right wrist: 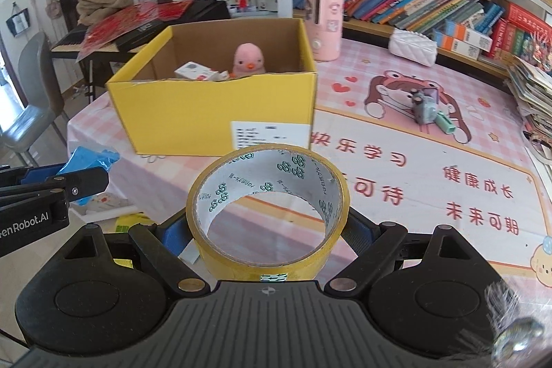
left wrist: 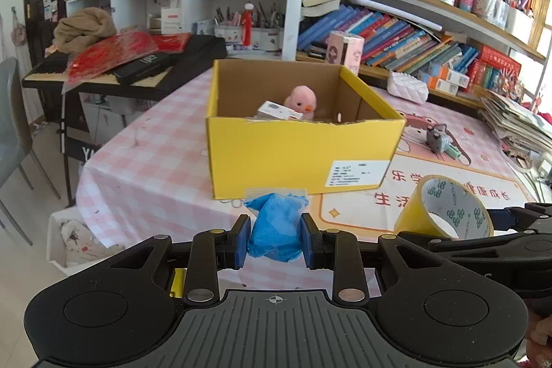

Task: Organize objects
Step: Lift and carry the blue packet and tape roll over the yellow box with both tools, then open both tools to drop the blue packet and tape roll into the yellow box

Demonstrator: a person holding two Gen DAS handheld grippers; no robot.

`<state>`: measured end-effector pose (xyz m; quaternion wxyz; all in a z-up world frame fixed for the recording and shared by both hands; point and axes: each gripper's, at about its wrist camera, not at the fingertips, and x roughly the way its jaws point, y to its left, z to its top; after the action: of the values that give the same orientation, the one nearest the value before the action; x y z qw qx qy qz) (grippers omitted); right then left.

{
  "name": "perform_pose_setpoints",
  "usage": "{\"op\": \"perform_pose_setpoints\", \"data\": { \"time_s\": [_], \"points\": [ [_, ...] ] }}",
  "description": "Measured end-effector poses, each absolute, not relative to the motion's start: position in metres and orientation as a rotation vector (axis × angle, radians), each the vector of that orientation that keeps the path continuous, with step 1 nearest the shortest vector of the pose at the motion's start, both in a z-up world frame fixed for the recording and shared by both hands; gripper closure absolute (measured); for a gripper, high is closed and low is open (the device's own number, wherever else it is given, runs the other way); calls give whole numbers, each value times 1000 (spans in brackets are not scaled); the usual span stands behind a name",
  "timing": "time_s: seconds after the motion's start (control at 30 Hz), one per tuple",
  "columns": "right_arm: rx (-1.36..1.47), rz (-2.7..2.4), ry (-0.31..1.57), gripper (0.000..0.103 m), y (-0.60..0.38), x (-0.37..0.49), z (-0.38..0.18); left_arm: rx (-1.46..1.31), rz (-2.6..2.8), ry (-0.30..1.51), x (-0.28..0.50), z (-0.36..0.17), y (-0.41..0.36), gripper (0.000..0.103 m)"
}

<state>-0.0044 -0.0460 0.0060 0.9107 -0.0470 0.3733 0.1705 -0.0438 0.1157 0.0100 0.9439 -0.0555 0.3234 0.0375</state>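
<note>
My left gripper [left wrist: 275,238] is shut on a blue bag [left wrist: 276,226] in clear plastic, held above the table's near edge in front of the yellow cardboard box [left wrist: 296,154]. The box holds a pink plush chick [left wrist: 302,99] and a small white carton [left wrist: 277,110]. My right gripper [right wrist: 267,231] is shut on a yellow tape roll [right wrist: 265,209], held above the table to the right of the box [right wrist: 214,116]. The tape roll [left wrist: 445,209] also shows in the left wrist view, and the blue bag [right wrist: 91,161] in the right wrist view.
The table has a pink checked cloth [left wrist: 148,168] and a cartoon mat [right wrist: 431,161]. On it lie a grey-green toy [right wrist: 427,114], a white quilted pouch [right wrist: 412,45] and a pink appliance [right wrist: 324,23]. Bookshelves [left wrist: 414,33] stand behind, a keyboard [left wrist: 114,71] and chair [right wrist: 31,106] to the left.
</note>
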Motion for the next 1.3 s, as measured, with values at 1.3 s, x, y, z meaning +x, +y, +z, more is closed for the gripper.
{"op": "perform_pose_setpoints", "data": {
  "time_s": [1.3],
  "points": [
    [-128,421,539,15,-25,182,59,-1,130,641,127,12,97,74]
  ]
}}
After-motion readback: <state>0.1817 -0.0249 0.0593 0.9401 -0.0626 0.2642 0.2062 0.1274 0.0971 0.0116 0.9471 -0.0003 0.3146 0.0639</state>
